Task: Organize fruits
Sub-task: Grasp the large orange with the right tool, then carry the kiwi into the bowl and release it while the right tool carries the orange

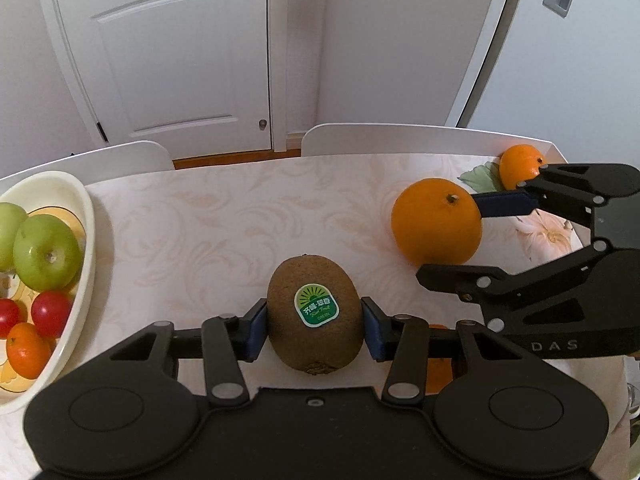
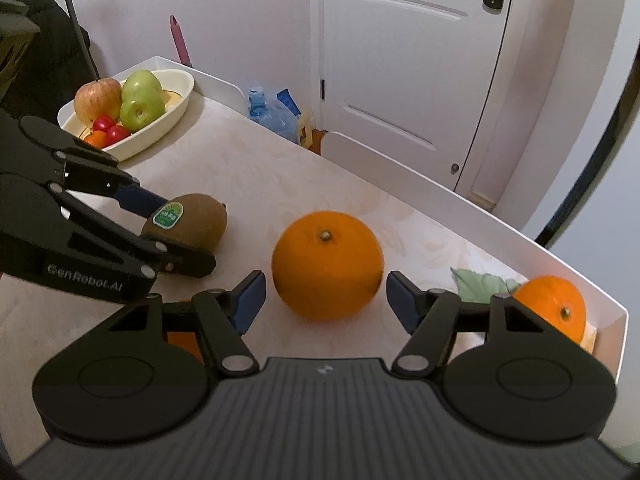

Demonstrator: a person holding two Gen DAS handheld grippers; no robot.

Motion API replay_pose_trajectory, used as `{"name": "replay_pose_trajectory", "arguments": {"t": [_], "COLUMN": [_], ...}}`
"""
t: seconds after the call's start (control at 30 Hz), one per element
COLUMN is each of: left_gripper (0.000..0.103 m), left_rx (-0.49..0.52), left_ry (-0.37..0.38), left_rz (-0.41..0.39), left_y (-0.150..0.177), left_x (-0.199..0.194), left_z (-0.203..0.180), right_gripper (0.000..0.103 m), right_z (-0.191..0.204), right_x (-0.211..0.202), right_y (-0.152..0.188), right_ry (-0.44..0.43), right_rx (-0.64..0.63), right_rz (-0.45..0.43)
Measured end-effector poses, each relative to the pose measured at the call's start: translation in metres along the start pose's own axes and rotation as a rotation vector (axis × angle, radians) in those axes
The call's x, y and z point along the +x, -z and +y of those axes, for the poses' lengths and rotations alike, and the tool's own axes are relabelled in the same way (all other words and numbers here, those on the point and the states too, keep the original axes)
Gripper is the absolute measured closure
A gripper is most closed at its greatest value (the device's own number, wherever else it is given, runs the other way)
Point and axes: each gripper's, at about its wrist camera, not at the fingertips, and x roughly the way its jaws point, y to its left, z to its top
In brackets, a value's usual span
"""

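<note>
The left gripper (image 1: 315, 318) is clamped on the fuzzy brown oval kiwi with a green sticker (image 1: 315, 314), its blue pads pressing either flank of the fruit so the label faces up; whether the kiwi rests on the worktop or is just lifted I cannot tell. That side-on grip suits carrying it, probably to the cream oval ceramic bowl (image 1: 89, 216) at the left, which already holds green apples (image 1: 46, 256), small red fruits (image 1: 51, 313) and a little orange one. The right gripper (image 2: 325, 298) is spread wide around the large round orange (image 2: 327, 265), its jaws standing clear of the skin on both sides, so it looks ready to close rather than holding. A second smaller orange (image 2: 554, 304) sits near the far right corner beside a green leaf-shaped piece (image 2: 478, 286). The worktop (image 1: 240, 216) wears a pale cream cloth with a faint leaf pattern and has a raised white rim. Behind stand white panelled doors (image 1: 168, 48), white chair backs and pale walls.
</note>
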Motion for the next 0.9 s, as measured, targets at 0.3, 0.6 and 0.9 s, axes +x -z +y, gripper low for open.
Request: {"name": "replay_pose_trajectory", "arguments": {"t": [0.3, 0.6, 0.9], "left_gripper": [0.052, 0.052, 0.052], "left_rx": [-0.017, -0.054, -0.099], "left_ry": [-0.005, -0.019, -0.039], "left_rz": [-0.017, -0.066, -0.128], "left_y": [0.006, 0.011, 0.020], "left_x": [-0.010, -0.032, -0.070], "left_z": [0.006, 0.016, 0.036], "right_gripper": [0.025, 0.027, 0.027], "right_z": [0.002, 0.013, 0.044], "right_x": [0.006, -0.007, -0.034], "right_y": [-0.005, -0.013, -0.039], "right_ry": [0.025, 0.029, 0.048], "right_rx": [0.017, 0.018, 0.016], "right_rz": [-0.004, -0.032, -0.068]}}
